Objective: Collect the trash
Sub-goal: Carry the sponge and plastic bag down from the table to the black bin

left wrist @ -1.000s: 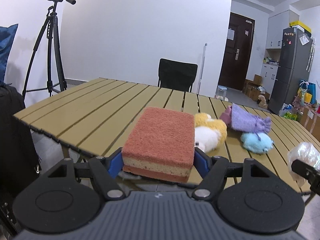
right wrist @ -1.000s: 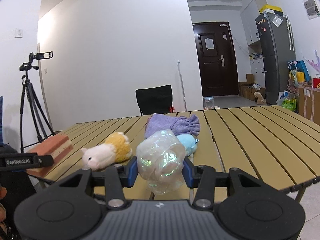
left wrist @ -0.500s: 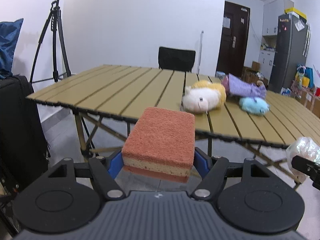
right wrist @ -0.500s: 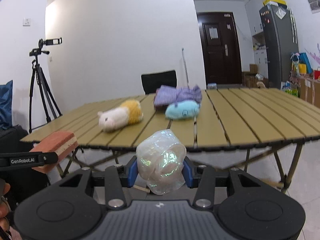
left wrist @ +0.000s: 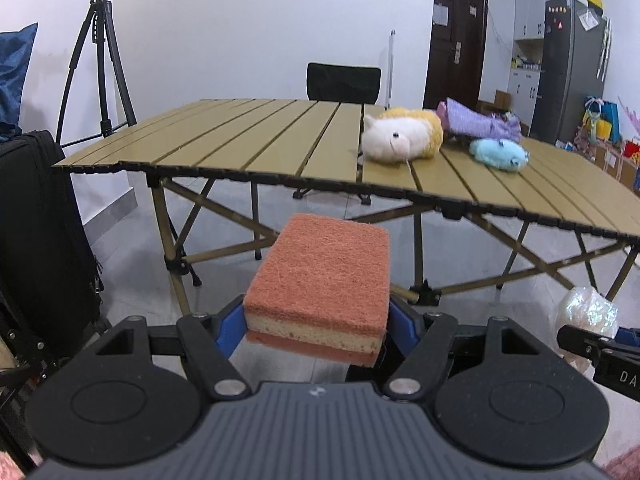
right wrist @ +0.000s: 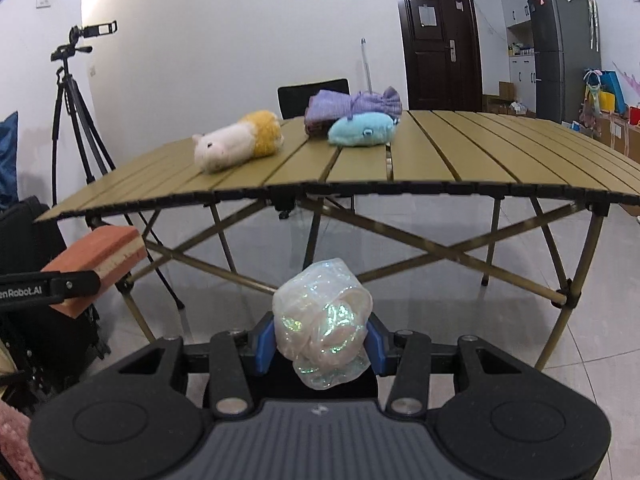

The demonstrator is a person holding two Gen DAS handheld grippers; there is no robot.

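Note:
My left gripper is shut on an orange scouring sponge with a yellow foam middle, held level below the table's front edge. The same sponge shows at the left of the right wrist view. My right gripper is shut on a crumpled ball of iridescent clear plastic, also held lower than the tabletop. That plastic ball appears at the right edge of the left wrist view. Both grippers hang over the tiled floor in front of the table.
A slatted folding table stands ahead on crossed legs. On it lie a white-and-yellow plush, a blue plush and a purple cloth bag. A black suitcase stands left, a tripod behind, a black chair beyond.
Both grippers have drawn back from the table and sunk below its top, each keeping its grip. The tabletop, earlier under the sponge and plastic, now lies ahead and above them.

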